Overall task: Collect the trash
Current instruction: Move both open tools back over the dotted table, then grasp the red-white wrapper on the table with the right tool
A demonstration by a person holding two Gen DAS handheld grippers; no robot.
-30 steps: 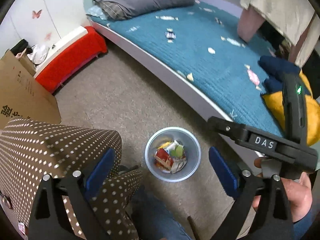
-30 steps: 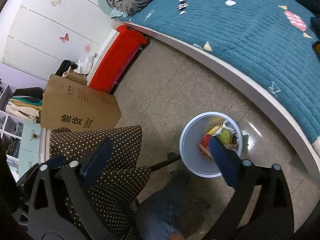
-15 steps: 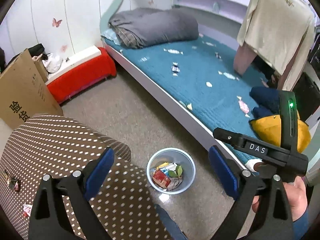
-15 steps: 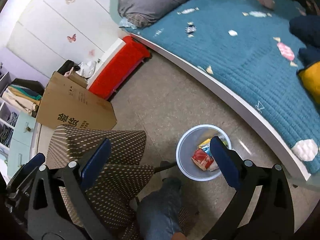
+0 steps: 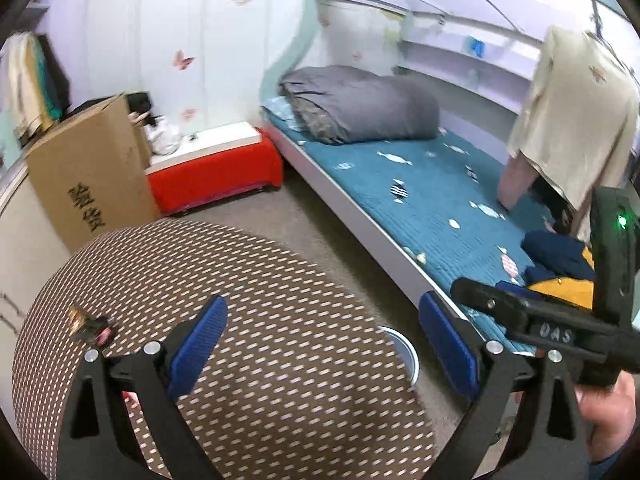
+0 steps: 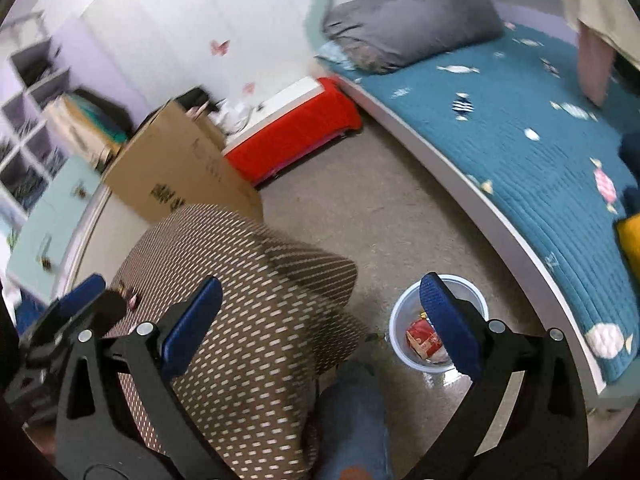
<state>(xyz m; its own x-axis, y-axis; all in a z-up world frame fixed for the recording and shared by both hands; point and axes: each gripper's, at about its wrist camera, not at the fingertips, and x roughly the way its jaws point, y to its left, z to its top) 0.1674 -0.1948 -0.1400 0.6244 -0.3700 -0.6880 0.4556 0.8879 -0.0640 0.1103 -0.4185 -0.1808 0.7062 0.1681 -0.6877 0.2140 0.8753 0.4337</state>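
1. In the left wrist view, the left tongs (image 5: pixel 322 340) are wide apart and hold nothing. They are over a brown dotted bench (image 5: pixel 240 340) that fills the lower left of the frame. A small wrapper (image 5: pixel 90 326) lies on it at the left, and something red (image 5: pixel 130 396) shows beside the left finger; I cannot tell what it is. Only the rim of the trash bin (image 5: pixel 404 350) shows, behind the bench edge. The right tongs (image 5: pixel 560 320) cross the lower right, held by a hand (image 5: pixel 612 416).

2. In the right wrist view, the right tongs (image 6: pixel 318 322) are also apart and empty. Here the trash bin (image 6: pixel 400 320) stands fully visible on the floor (image 6: pixel 380 208), in the lower right between the bench (image 6: pixel 248 300) and the bed (image 6: pixel 540 140), with a red packet (image 6: pixel 422 338) inside. The left tongs (image 6: pixel 68 312) show at the left edge.

3. Compared with half a second ago, both cameras point higher. In the left view the bench now hides the bin contents.
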